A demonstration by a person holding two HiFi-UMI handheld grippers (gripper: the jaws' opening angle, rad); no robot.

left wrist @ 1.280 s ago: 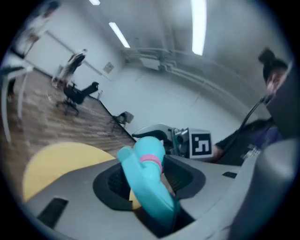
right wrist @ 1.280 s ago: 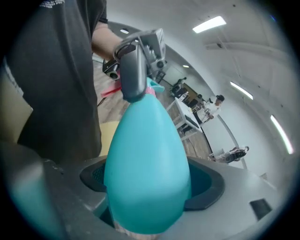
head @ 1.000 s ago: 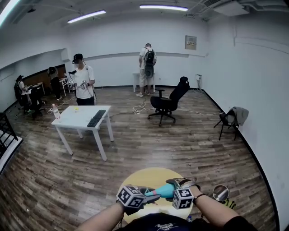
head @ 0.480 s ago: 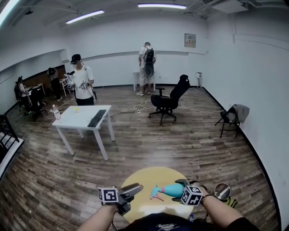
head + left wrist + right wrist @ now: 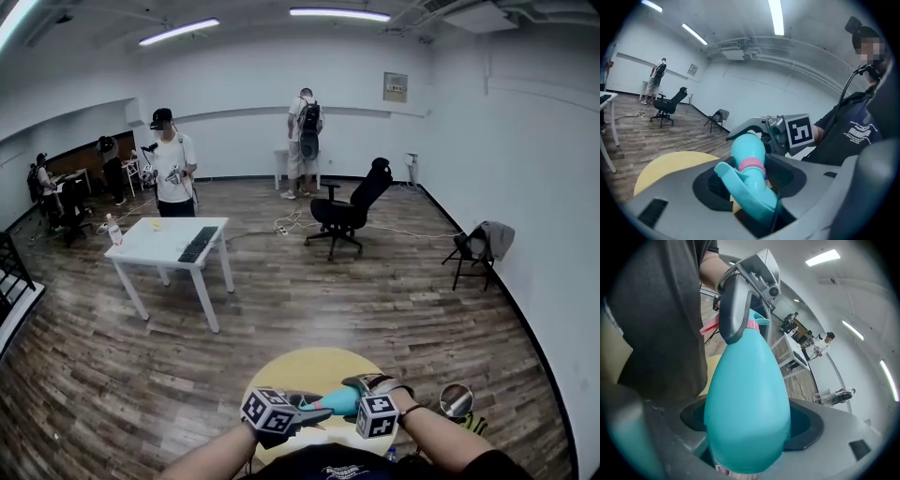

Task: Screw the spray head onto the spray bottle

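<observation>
In the head view, the teal spray bottle (image 5: 343, 400) is held above the yellow bench (image 5: 319, 364) between the left gripper (image 5: 312, 411) and the right gripper (image 5: 363, 383). In the left gripper view, the spray head (image 5: 749, 187) is clamped between jaws that have just been closing. In the right gripper view, the bottle's body is gripped.
</observation>
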